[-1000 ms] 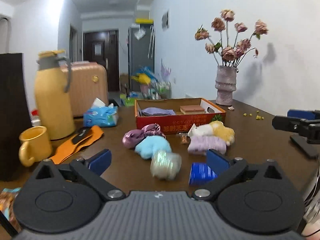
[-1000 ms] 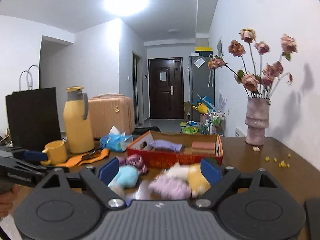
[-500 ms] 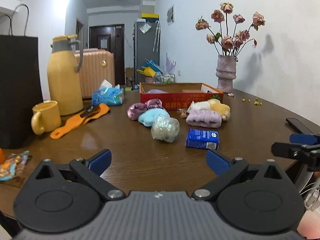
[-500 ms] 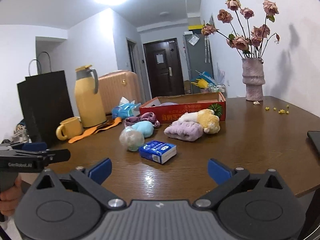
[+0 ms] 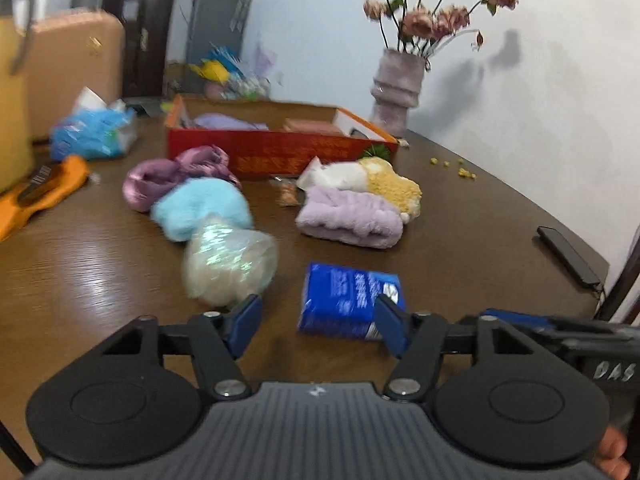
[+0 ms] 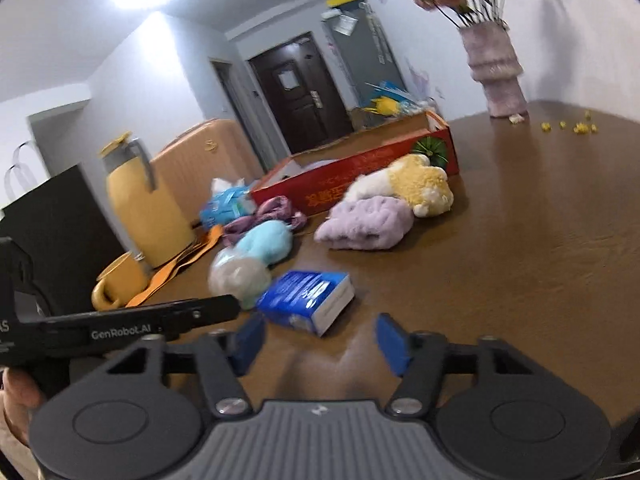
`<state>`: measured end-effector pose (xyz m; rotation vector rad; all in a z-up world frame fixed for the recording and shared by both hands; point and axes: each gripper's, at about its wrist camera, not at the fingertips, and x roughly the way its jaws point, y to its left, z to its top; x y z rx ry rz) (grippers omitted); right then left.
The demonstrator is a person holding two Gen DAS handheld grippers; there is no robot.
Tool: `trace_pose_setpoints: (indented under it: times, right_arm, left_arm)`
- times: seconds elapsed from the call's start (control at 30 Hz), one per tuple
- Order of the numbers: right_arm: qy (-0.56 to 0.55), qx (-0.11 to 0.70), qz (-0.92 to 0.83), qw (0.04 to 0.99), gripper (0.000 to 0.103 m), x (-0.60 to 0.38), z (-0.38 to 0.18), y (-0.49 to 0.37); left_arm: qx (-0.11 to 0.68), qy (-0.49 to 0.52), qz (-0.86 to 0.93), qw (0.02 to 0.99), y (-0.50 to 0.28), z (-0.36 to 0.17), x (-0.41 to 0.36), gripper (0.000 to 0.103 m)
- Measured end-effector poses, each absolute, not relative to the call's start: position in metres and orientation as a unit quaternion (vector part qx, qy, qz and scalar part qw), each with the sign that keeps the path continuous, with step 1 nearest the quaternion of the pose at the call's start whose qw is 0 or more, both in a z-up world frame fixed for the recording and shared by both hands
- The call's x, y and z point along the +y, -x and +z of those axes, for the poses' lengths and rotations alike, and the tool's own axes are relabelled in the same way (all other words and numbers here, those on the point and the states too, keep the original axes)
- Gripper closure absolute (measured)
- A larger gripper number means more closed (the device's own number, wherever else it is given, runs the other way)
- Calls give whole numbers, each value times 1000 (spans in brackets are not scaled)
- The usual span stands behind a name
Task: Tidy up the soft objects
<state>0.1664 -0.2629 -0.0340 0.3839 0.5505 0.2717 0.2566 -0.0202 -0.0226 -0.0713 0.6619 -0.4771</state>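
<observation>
Several soft things lie on the brown table (image 5: 460, 240) in front of a red box (image 5: 280, 152): a light blue plush (image 5: 200, 208), a purple satin bundle (image 5: 172, 176), a shiny clear-wrapped ball (image 5: 230, 264), a lilac fluffy cloth (image 5: 352, 216) and a yellow-white plush (image 5: 384, 184). A blue tissue pack (image 5: 344, 300) lies nearest. My left gripper (image 5: 319, 326) hovers just before the pack, its jaws closing without pressing on anything. My right gripper (image 6: 320, 340) is low over bare table behind the same pack (image 6: 304, 300), jaws also closing, nothing between them.
A vase of dried flowers (image 5: 396, 92) stands at the back right, and a black phone (image 5: 568, 254) lies near the right edge. At the left are a yellow thermos (image 6: 144, 208), a yellow mug (image 6: 116, 284), an orange strap (image 5: 44, 188) and a black bag (image 6: 56, 216).
Both grippers have dropped toward the table and tilted down, coming close to the blue pack. Their jaws stand narrower than before.
</observation>
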Motion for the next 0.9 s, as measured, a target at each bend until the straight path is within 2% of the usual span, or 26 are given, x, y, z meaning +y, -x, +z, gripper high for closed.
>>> trace_pose_setpoints:
  times: [0.1, 0.17, 0.27, 0.47, 0.7, 0.9]
  right_arm:
    - [-202, 280, 134, 929, 58, -260, -38, -191]
    - [-222, 283, 138, 923, 63, -260, -42, -206]
    - [-243, 289, 140, 915, 72, -260, -46, -225]
    - [-252, 305, 146, 907, 83, -266, -49, -233]
    - [-242, 324, 156, 901, 82, -270, -52, -237]
    - [-231, 328, 166, 901, 85, -268, -53, -238]
  left_arm:
    - [348, 55, -247, 903, -280, -29, -26, 50]
    - [363, 73, -254, 894, -292, -34, -27, 63]
    - [384, 95, -265, 879, -296, -38, -27, 74]
    - [402, 131, -254, 870, -267, -32, -23, 73]
    - [414, 142, -233, 868, -281, -37, -25, 73]
    - [414, 136, -223, 872, -280, -37, -28, 79]
